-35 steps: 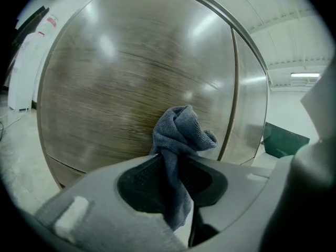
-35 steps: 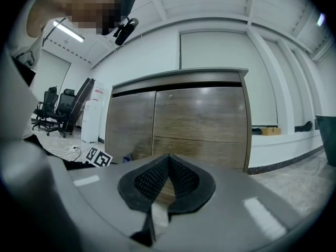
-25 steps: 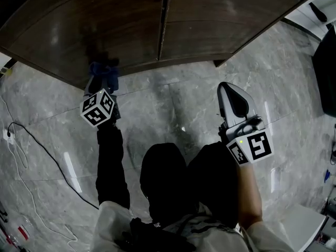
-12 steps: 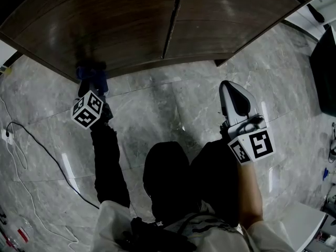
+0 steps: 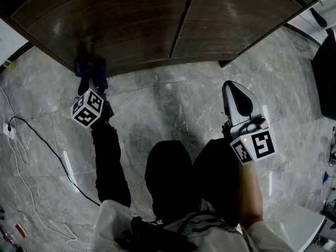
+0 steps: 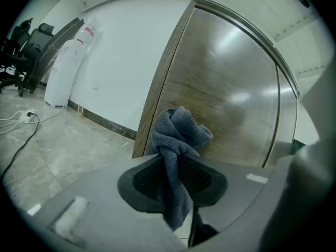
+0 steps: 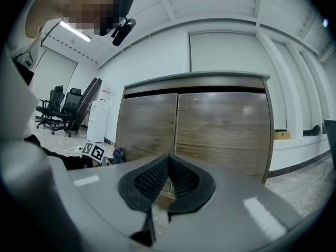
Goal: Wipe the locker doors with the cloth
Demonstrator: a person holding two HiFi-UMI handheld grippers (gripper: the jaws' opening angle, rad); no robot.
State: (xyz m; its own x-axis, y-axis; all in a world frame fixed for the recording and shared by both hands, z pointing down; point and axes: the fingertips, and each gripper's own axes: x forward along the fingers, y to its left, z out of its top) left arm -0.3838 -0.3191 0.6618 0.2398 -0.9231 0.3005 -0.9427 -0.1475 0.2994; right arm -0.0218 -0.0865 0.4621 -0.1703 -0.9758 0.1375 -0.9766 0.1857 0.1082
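A dark blue cloth [image 5: 91, 69] is bunched against the lower part of the dark wooden locker's left door [image 5: 121, 25]. My left gripper [image 5: 90, 81] is shut on it. In the left gripper view the cloth [image 6: 177, 133] sticks up from between the jaws of the left gripper [image 6: 177, 164], close to the door [image 6: 231, 98] near its left edge. My right gripper [image 5: 232, 90] hangs over the floor, apart from the right door [image 5: 241, 20], jaws shut with nothing between them. The right gripper view shows the right gripper [image 7: 169, 163] facing both doors [image 7: 210, 125], with the cloth [image 7: 118, 154] low at the left.
Grey marble floor [image 5: 168, 109] runs in front of the locker. A black cable [image 5: 31, 135] trails on the floor at the left. A white water dispenser [image 6: 68, 62] and office chairs [image 6: 21, 41] stand along the white wall left of the locker.
My left gripper has slid the cloth leftward along the left door, toward its outer edge. The right gripper has hardly moved.
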